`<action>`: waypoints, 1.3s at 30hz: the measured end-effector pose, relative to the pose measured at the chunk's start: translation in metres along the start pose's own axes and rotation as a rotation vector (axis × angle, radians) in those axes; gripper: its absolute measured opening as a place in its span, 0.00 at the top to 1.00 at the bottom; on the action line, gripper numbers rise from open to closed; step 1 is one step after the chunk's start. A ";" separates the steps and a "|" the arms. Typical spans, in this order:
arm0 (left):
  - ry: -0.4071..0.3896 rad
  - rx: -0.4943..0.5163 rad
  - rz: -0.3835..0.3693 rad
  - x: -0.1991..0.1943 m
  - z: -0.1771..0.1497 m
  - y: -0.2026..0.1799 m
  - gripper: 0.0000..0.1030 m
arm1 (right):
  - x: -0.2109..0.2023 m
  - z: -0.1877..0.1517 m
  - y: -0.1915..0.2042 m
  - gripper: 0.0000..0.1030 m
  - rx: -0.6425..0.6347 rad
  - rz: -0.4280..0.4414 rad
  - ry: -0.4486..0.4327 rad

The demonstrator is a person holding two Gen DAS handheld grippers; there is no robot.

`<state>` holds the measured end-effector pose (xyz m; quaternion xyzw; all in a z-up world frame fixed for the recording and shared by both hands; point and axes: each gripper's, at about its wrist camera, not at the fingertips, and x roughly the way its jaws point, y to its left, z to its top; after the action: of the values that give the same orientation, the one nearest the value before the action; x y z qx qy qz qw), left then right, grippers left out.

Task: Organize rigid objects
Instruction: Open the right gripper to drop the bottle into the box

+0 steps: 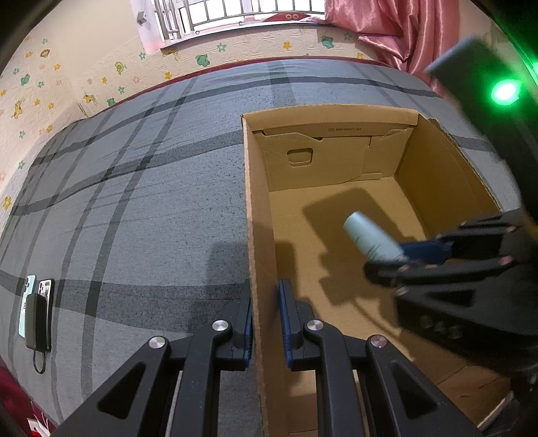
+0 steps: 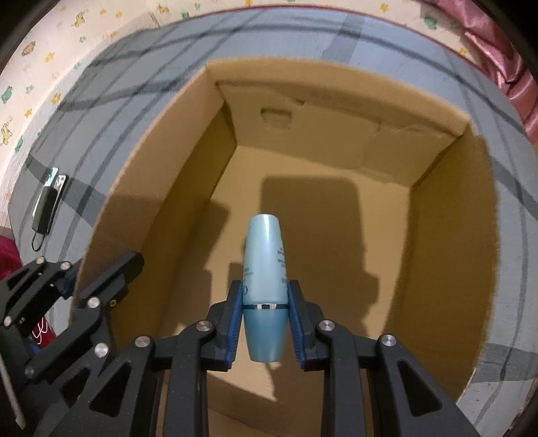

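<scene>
The right gripper [image 2: 265,322] was clamped on a pale blue bottle [image 2: 265,269], its 2 blue-padded fingers [image 2: 235,322] pressing either side near the silver band where the lighter body met the darker cap. The bottle pointed forward and away from the gripper, held in the air over the open cardboard box [image 2: 188,188], clear of the box floor, where its shadow fell. From the left wrist view the same bottle [image 1: 371,237] showed tilted, jutting out of the right gripper [image 1: 403,260] above the right half of the box.

The left gripper [image 1: 265,322] straddled the box's near left wall [image 1: 259,269], 1 finger outside and 1 inside; the pads sat close against the cardboard, and the jaws looked closed onto that wall. In the right wrist view the left gripper [image 2: 97,282] appeared at the same edge.

The box sat on a bed covered by a grey plaid sheet [image 1: 134,201]. Well apart from the box, near the left edge of the bed, lay 2 phones [image 1: 35,295] side by side with a dark power bank [image 1: 37,322] on top and a cable trailing from it. Behind the bed stood a wall with cartoon stickers [image 1: 67,77] and a pink curtain [image 1: 386,23].
</scene>
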<state>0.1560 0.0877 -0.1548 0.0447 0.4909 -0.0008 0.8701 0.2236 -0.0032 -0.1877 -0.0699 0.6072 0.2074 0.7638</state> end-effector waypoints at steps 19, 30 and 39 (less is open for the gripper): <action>0.001 0.003 0.010 0.000 0.000 -0.002 0.86 | 0.017 0.002 0.008 0.68 -0.013 -0.004 0.063; 0.001 0.003 0.013 0.000 0.000 -0.003 0.86 | -0.025 -0.009 0.002 0.52 -0.004 -0.006 -0.020; 0.003 0.000 0.017 0.001 0.001 -0.003 0.86 | -0.080 -0.005 -0.010 0.27 -0.012 -0.065 -0.131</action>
<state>0.1570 0.0851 -0.1553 0.0488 0.4917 0.0065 0.8694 0.2094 -0.0324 -0.1140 -0.0805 0.5520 0.1901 0.8079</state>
